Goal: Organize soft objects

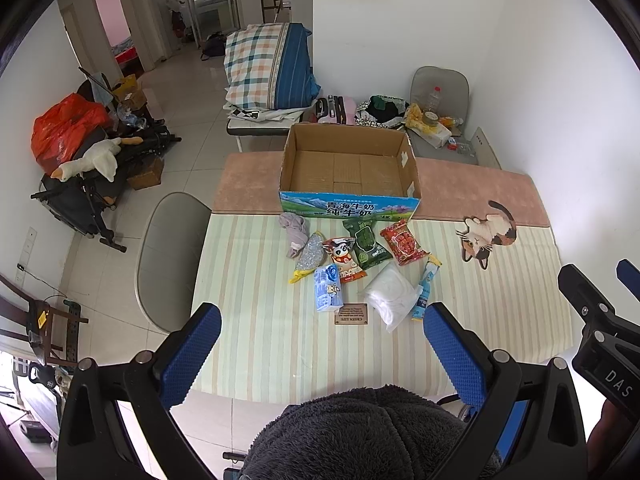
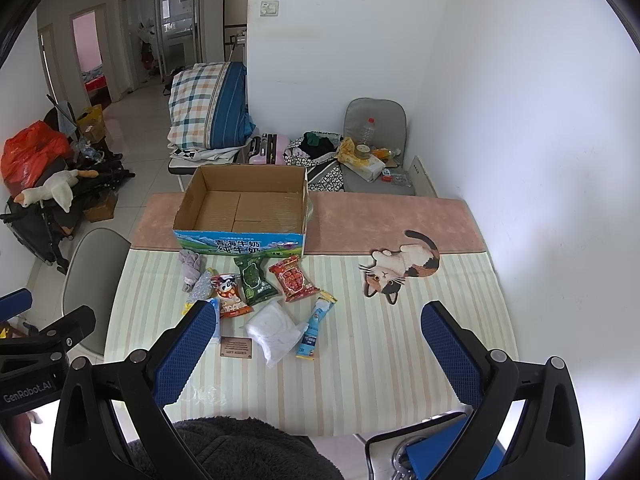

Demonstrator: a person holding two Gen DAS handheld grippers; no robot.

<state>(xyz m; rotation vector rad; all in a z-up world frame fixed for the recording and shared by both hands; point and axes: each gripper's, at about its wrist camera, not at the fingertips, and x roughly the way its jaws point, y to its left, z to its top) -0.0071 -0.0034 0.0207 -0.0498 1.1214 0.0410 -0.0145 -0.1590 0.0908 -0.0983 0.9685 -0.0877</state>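
An open, empty cardboard box stands at the far side of the table. In front of it lie soft items: a grey cloth, a silver scrubber, an orange snack bag, a green packet, a red packet, a blue tissue pack, a white bag and a blue stick pack. My left gripper and right gripper are open and empty, held above the table's near edge.
A cat-shaped mat lies at the right of the table. A small brown card lies near the items. A grey chair stands at the left, another behind the table. The white wall is close on the right.
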